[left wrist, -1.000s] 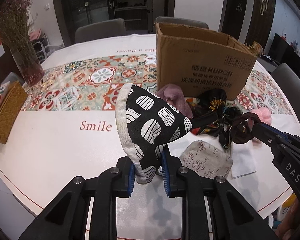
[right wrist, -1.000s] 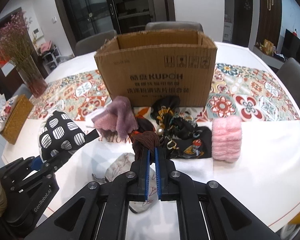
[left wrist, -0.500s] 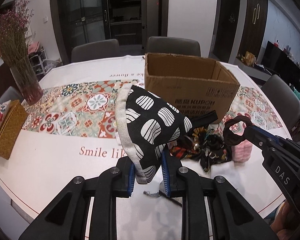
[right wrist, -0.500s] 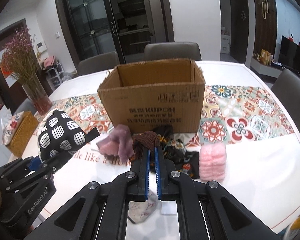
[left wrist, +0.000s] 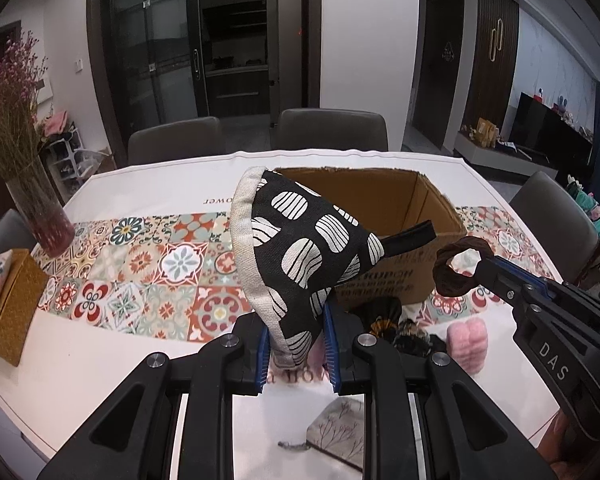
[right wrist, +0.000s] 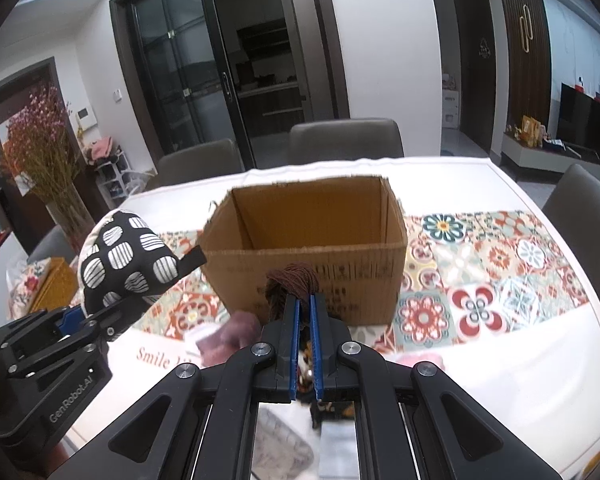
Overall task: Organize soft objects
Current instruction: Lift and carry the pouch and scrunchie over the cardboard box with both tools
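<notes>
My left gripper (left wrist: pixel 295 322) is shut on a black-and-white patterned oven mitt (left wrist: pixel 300 248), held up in the air in front of the open cardboard box (left wrist: pixel 428 216). The mitt (right wrist: pixel 124 256) also shows at the left of the right wrist view. My right gripper (right wrist: pixel 305 308) is shut on a brown hair scrunchie (right wrist: pixel 294 280), held above the table just in front of the box (right wrist: pixel 312 264). The scrunchie (left wrist: pixel 458 266) also shows in the left wrist view. The box looks empty inside.
On the table below lie a mauve cloth (right wrist: pixel 236 336), a dark patterned scarf (left wrist: pixel 396 320), a pink fluffy item (left wrist: pixel 466 340) and a beige printed pouch (left wrist: pixel 340 432). A vase of dried flowers (left wrist: pixel 32 184) and a woven box (left wrist: pixel 12 304) stand at the left. Chairs ring the table.
Both grippers have risen well above the table with their items and moved toward the box, whose open top has come into view.
</notes>
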The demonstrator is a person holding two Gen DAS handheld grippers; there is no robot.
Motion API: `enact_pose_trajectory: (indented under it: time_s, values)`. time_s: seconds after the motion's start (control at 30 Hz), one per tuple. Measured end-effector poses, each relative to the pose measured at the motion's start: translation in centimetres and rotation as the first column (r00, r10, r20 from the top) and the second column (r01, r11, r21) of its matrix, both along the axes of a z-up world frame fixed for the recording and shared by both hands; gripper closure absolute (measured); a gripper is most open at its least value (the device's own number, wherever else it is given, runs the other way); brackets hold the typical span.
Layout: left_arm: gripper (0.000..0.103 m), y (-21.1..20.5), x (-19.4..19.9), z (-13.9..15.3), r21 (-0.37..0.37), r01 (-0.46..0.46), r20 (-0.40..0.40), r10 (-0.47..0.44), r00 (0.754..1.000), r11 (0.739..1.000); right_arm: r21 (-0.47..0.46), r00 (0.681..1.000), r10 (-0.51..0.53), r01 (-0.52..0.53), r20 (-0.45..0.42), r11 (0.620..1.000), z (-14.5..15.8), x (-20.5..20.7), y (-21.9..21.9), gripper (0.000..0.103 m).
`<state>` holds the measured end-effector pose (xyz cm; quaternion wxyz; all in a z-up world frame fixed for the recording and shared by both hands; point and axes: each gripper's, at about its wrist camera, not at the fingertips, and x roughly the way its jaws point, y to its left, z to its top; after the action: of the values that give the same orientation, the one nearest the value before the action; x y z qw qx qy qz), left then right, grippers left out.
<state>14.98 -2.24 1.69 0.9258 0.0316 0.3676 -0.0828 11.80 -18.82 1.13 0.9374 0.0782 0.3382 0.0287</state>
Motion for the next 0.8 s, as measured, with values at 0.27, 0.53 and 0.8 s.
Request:
enact_pose_trajectory:
  time_s: [0.27,0.53,0.8]
  values:
    - [0.08,-0.9,3.4,1.1,0.003,0.004,0.008,-0.004,1.0,1.0,0.018,1.0,-0.011,0.01,0.029,1.0,1.5,2.8,-1.2,0.096]
    - [0.08,-2.2,6.2,2.1,0.002,0.024,-0.003,-0.024,1.0,1.0,0.024,0.999,-0.027,0.026,0.025,0.999,2.6,5.2,-2.2,0.096]
    - [0.08,-3.0,8.8,2.4,-0.003,0.035,-0.016,-0.035,0.999,0.999,0.028,0.999,-0.034,0.034,0.007,0.999,2.3,7.7,-3.0,0.096]
